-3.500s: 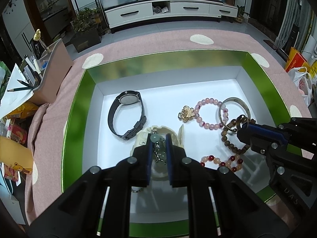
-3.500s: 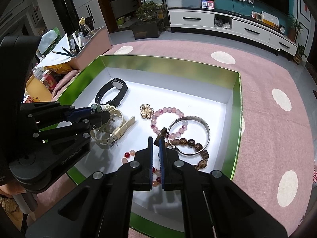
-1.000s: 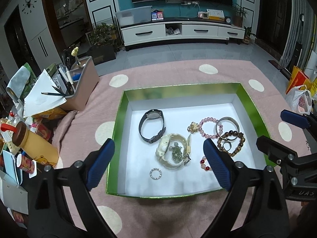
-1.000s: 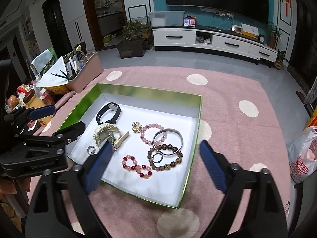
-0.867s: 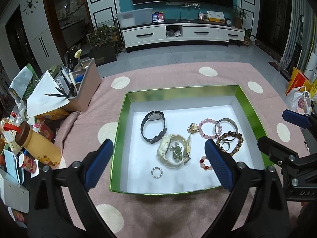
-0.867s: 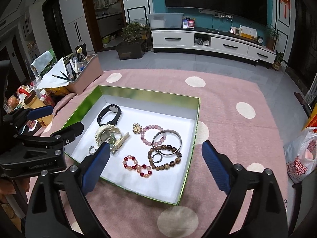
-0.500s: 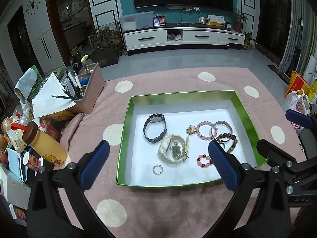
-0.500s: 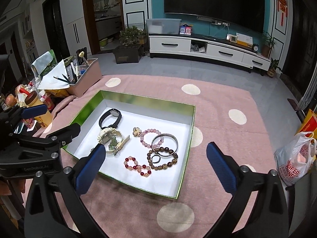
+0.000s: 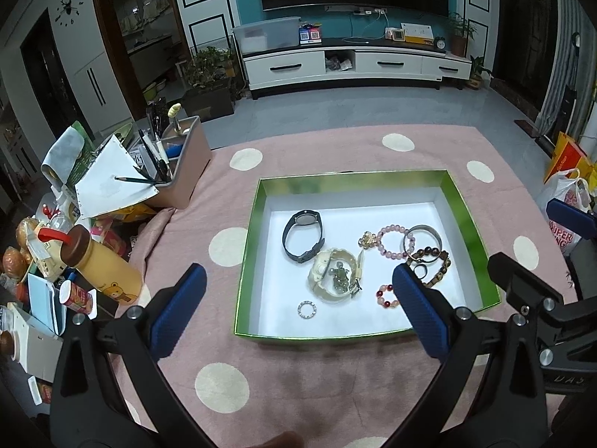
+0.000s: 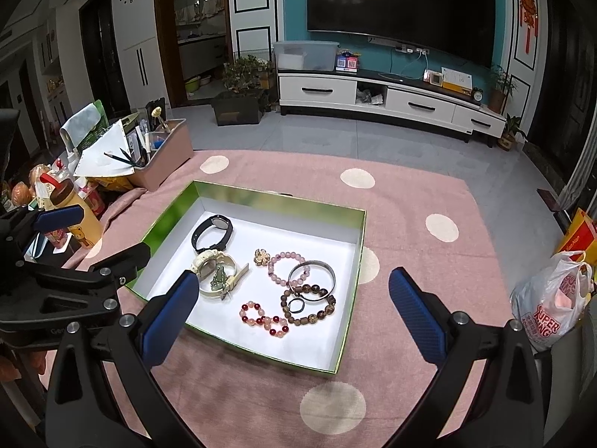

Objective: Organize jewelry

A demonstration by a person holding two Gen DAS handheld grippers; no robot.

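A green-walled box [image 9: 246, 261] [image 10: 350, 280] with a white floor sits on the pink dotted cloth. In it lie a black watch [image 9: 303, 235] [image 10: 212, 232], a cream watch [image 9: 332, 274] [image 10: 212, 267] with a green pendant on it, a small ring [image 9: 307, 309], a gold flower brooch [image 10: 261, 256], a pink bead bracelet [image 10: 286, 269], a silver bangle [image 10: 312, 275], a brown bead bracelet [image 10: 309, 310] and a red bead bracelet [image 10: 263, 319]. My left gripper [image 9: 294, 306] and right gripper [image 10: 289, 311] are both wide open and empty, held well above the box.
A pink organizer [image 9: 183, 164] with pens and papers stands left of the box. A yellow bottle [image 9: 100, 265] and snack clutter lie at the far left. A white plastic bag [image 10: 552, 310] sits at the right. A TV cabinet [image 10: 388, 104] stands across the floor.
Both grippers let go of the jewelry, opened wide and pulled up and back from the box. The green pendant now lies on the cream watch and the dark ring by the brown beads.
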